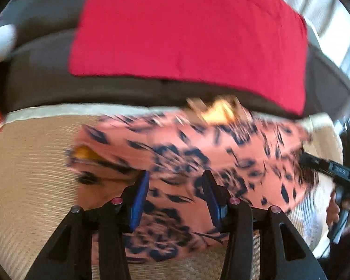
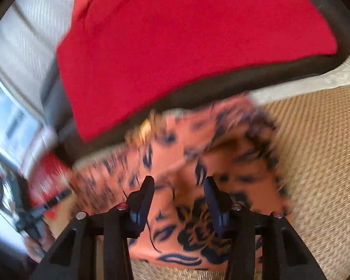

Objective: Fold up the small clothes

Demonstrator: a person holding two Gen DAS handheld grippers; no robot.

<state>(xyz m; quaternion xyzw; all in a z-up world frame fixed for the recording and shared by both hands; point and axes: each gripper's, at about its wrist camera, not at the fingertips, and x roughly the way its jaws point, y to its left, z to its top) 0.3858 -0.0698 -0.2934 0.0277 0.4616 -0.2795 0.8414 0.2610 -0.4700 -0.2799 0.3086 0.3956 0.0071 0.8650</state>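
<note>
A small salmon-pink garment with a dark floral print [image 1: 186, 163] lies spread on a woven tan mat [image 1: 30, 175], blurred by motion. My left gripper [image 1: 176, 179] is open just above the garment's near part, with nothing between the fingers. In the right wrist view the same garment [image 2: 198, 163] lies rumpled under my right gripper [image 2: 178, 184], which is open and empty above it. The right gripper also shows at the right edge of the left wrist view [image 1: 338, 177]. The left gripper shows at the left edge of the right wrist view [image 2: 39, 212].
A dark brown sofa [image 1: 46, 70] runs along the mat's far edge, with a red cloth [image 1: 186, 35] draped over its seat. The red cloth [image 2: 186, 46] fills the top of the right wrist view. A bright window and pale curtain [image 2: 18, 70] stand at the left.
</note>
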